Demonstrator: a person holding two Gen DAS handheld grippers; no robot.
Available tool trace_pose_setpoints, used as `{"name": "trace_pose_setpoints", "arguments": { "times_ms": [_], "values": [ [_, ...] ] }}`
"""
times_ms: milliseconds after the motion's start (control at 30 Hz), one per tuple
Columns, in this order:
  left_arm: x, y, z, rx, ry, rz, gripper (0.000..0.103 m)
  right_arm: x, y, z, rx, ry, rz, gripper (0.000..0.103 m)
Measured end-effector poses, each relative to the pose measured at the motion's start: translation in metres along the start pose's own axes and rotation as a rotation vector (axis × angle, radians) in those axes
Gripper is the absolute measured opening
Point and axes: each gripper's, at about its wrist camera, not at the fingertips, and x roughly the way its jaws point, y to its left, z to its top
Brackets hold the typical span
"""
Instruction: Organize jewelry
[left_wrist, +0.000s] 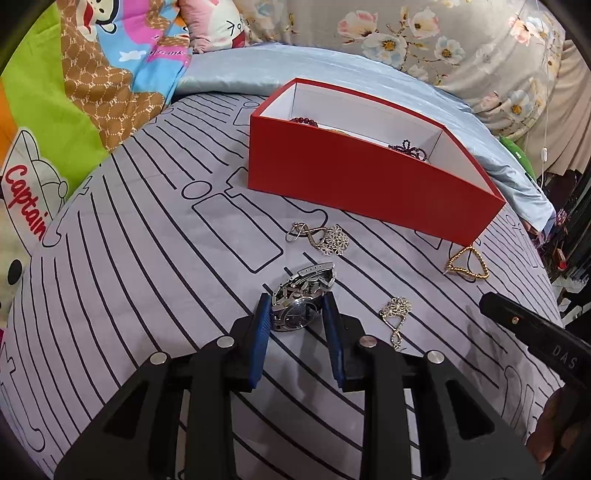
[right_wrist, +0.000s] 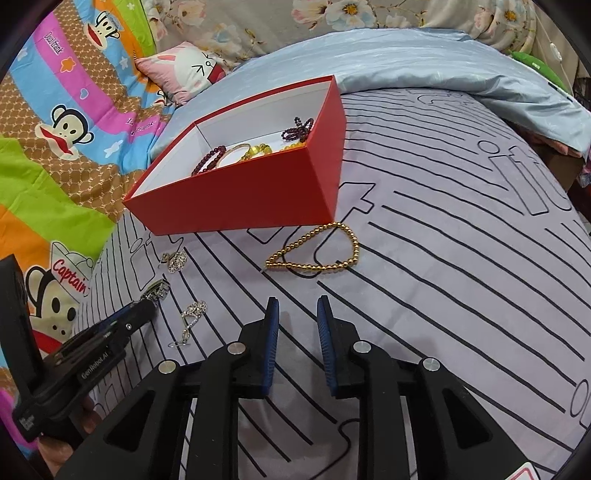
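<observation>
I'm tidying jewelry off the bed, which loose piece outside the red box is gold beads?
The gold bead bracelet lying just right of the red box; the two flower earrings and the watch are silvery.

bed (left_wrist: 147, 258): grey lined sheet | cartoon quilt (right_wrist: 55, 147) (monkey print)

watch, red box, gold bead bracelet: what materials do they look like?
Watch: polished metal, likely steel, judging by its silver glints and link band.
Red box: matte card with a white lining and crisp folded edges.
Gold bead bracelet: shiny gold-tone beads; metal or plated plastic, can't tell.
</observation>
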Motion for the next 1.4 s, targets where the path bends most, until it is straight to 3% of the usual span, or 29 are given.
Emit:
{"name": "trace_pose_setpoints", "arguments": {
  "times_ms": [167, 233, 600, 767, 900, 1033, 1400],
  "values": [
    [-0.001, -0.002, -0.004, 0.023, -0.021, 0.009, 0.027, 0.002, 0.001, 0.005, -0.013, -0.027, -0.043, 0.024],
    [-0.001, 0.000, -0.004, 0.013, -0.022, -0.003, 0.027, 0.001, -0.004, 0.009, 0.004, -0.039, -0.059, 0.038],
    [-0.001, 0.000, -0.004, 0.008, -0.021, -0.014, 0.027, 0.023, -0.010, 0.032, -0.018, -0.054, -0.116, 0.039],
    [-0.001, 0.000, -0.004, 0.010, -0.021, -0.016, 0.028, 0.026, -0.005, 0.030, -0.071, -0.071, -0.188, 0.025],
    [-0.001, 0.000, -0.004, 0.010, -0.021, -0.017, 0.028, 0.025, -0.007, 0.030, -0.070, -0.070, -0.205, 0.005],
    [-0.001, 0.000, -0.004, 0.008, -0.022, -0.019, 0.028, 0.023, -0.006, 0.026, -0.076, -0.066, -0.204, 0.004],
    [-0.005, -0.002, -0.007, 0.003, -0.022, -0.026, 0.027, -0.012, 0.010, 0.004, -0.048, -0.074, -0.095, 0.004]
  ]
}}
